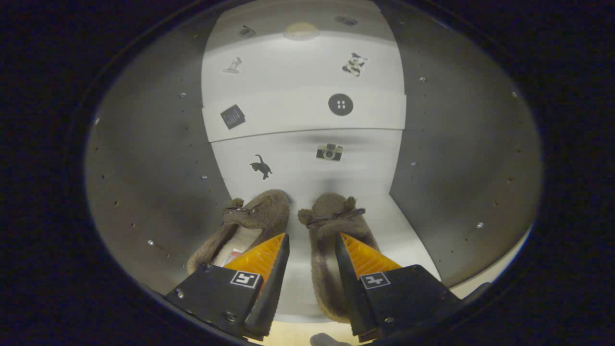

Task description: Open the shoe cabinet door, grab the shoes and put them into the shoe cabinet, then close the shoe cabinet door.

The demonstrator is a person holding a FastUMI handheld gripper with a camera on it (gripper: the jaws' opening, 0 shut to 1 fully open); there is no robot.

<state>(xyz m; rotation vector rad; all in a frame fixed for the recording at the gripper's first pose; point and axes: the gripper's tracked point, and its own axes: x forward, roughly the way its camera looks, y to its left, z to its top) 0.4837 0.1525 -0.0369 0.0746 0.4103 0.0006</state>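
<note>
Two brown fuzzy slippers stand side by side on the white floor inside the shoe cabinet, toes toward the back wall. The left slipper shows its pale lining just beside my left finger. The right slipper has its inner side wall running back between the fingers. My gripper is open above the slippers' heels, one finger over each slipper's opening. A strip of white cabinet floor shows in the gap between the fingers. The heels are hidden under the gripper body.
A white shelf crosses the cabinet above the slippers, and small stickers dot the white back wall. Grey side panels with rows of pin holes close in left and right. A tan floor strip lies below the cabinet's front edge.
</note>
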